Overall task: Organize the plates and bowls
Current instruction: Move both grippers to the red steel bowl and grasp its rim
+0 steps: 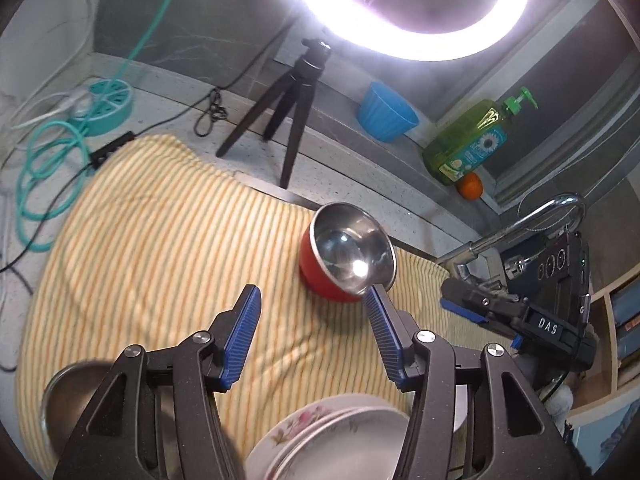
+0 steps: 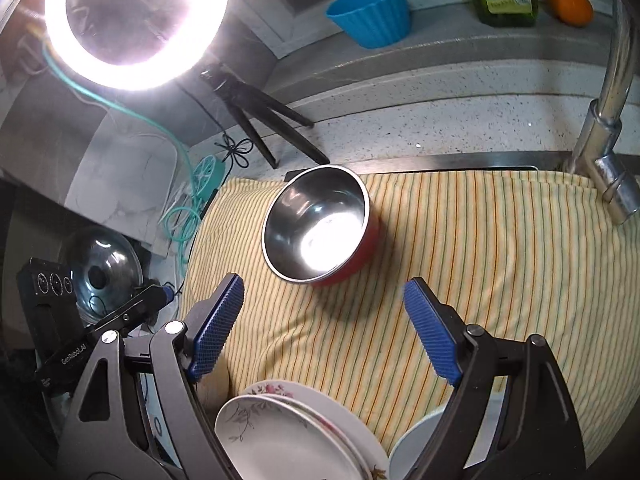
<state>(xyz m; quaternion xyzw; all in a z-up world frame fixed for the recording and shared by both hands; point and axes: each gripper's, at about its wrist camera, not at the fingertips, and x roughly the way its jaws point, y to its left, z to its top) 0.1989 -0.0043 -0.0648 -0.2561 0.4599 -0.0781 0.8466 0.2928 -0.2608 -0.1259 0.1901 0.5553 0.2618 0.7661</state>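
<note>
Right claw [image 2: 322, 320] gapes empty; I see the bowl [image 2: 320, 224] dead ahead, mid-cloth, nearer it than the left claw [image 1: 312, 320].

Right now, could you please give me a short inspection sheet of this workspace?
Surface: yellow striped cloth spread over a speckled counter.
Job's things: red bowl with steel lining upright on the cloth; stack of white floral plates at the near edge.
Clutter: blue ribbed cup, green soap bottle, orange fruit, black tripod under a lit ring light.
Grippers: left tongs open, empty; right tongs open, empty.
Cables: teal coiled hose, black cord.
Surroundings: chrome tap, steel lid.
</note>
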